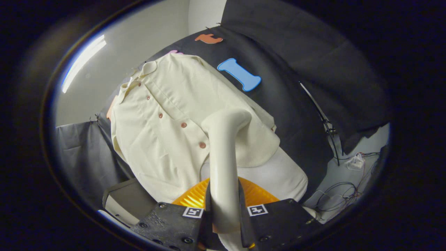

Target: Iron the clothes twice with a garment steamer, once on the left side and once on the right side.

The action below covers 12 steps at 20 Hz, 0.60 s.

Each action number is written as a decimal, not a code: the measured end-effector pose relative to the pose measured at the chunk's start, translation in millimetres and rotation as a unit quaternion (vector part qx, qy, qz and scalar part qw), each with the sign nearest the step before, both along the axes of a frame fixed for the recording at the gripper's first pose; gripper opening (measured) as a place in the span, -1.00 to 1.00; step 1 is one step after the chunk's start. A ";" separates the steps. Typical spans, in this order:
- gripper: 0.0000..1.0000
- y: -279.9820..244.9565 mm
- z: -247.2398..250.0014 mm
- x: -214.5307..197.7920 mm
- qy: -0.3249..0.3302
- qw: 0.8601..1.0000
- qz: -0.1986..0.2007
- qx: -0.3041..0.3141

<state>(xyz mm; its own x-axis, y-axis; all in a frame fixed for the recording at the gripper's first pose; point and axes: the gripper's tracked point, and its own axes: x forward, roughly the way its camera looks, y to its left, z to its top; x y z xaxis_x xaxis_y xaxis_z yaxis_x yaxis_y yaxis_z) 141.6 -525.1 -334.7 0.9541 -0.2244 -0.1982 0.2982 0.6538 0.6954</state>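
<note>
Your garment steamer (224, 157) sits clamped in the gripper (223, 212): both fingers press on its cream handle, one on each side. The handle rises ahead of the fingers and bends at its top toward the shirt (167, 122). The steamer's head lies against the cloth just right of the button row, near the lower buttons (202, 145). The cream shirt hangs beyond the fingers on the booth's black wall, collar at the far end, buttoned down the front. A ribbed orange part (195, 198) shows just behind the fingers, around the handle's base. Left of the gripper stands a dark box (127, 198). Right of it, loose cables (341, 195) lie on the pale floor.
</note>
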 end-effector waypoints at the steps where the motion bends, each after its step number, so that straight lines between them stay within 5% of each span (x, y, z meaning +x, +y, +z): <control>1: -0.37 2.3 -6.3 -3.0 0.003 1.000 -0.004 0.003; 12: -0.37 26.3 -27.5 -36.5 0.028 0.998 -0.045 0.046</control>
